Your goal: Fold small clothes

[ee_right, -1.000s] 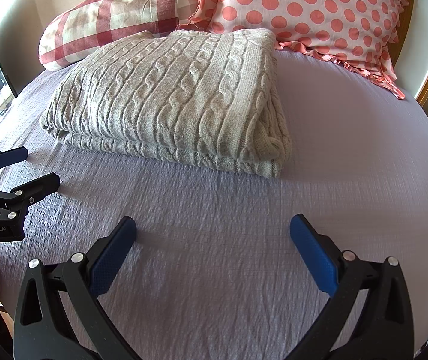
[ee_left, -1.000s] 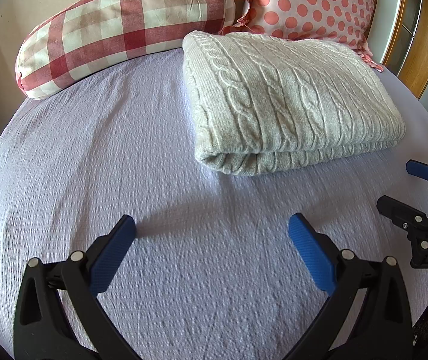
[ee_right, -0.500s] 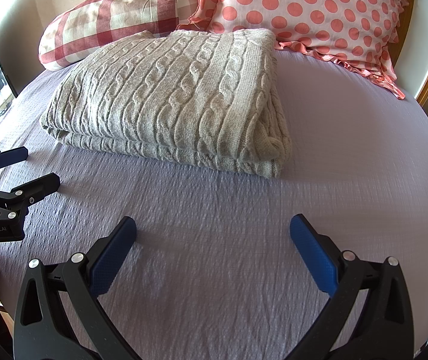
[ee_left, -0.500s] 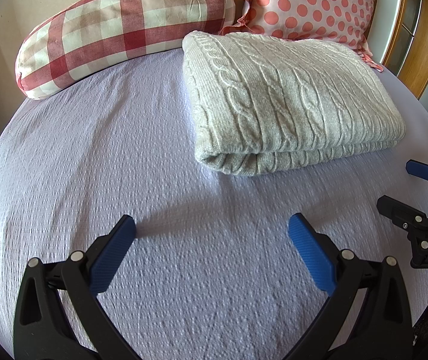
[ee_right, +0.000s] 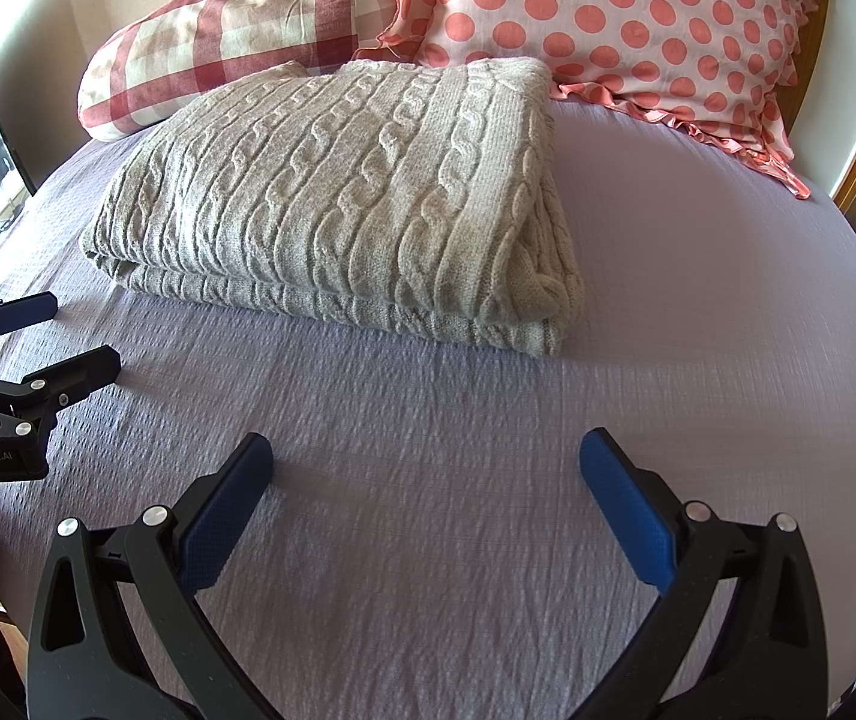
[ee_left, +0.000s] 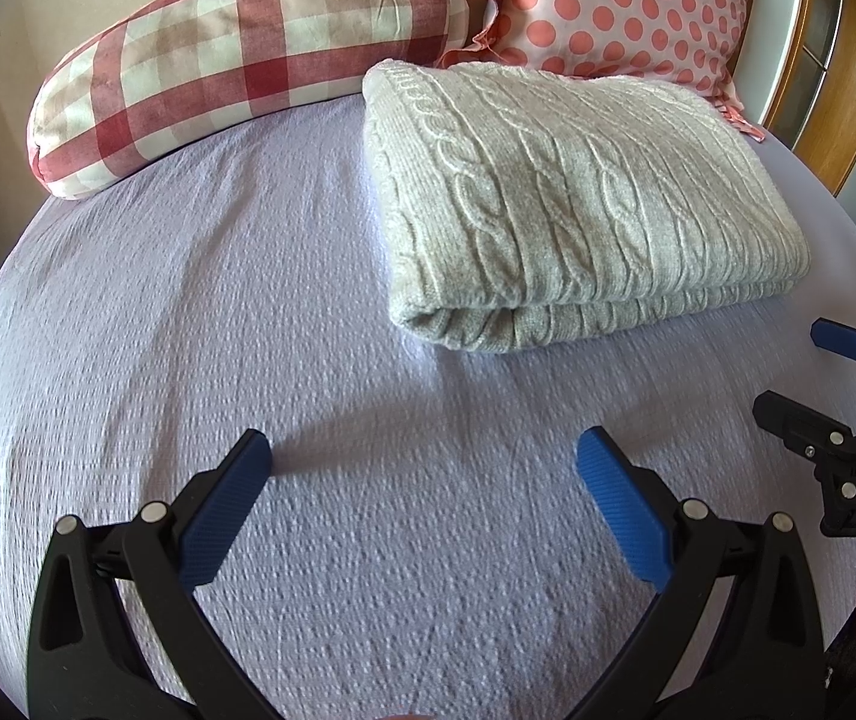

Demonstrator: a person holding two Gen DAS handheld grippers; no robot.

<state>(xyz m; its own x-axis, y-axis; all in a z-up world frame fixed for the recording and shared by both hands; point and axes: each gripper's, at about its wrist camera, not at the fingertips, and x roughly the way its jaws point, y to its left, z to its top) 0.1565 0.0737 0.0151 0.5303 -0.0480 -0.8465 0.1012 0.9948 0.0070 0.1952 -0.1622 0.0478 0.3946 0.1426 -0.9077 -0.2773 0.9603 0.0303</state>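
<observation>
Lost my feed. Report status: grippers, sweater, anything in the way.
Left gripper open, empty, above the sheet. Right gripper open, empty. Grey cable-knit sweater folded, lying ahead of both, untouched. Nothing between grippers and sweater.

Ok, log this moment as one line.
left gripper: open, empty | right gripper: open, empty | knit sweater: folded on bed sheet, ungripped

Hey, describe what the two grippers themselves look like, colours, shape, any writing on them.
Both are the same build: the left gripper and right gripper have black plastic frames with triangular cut-outs, silver pivot screws, and two fingers faced with textured blue pads. Seen from the other camera, the left one's body reads "GenRobot.AI" in white; the right's shows "DAS". No cables are visible.
</observation>
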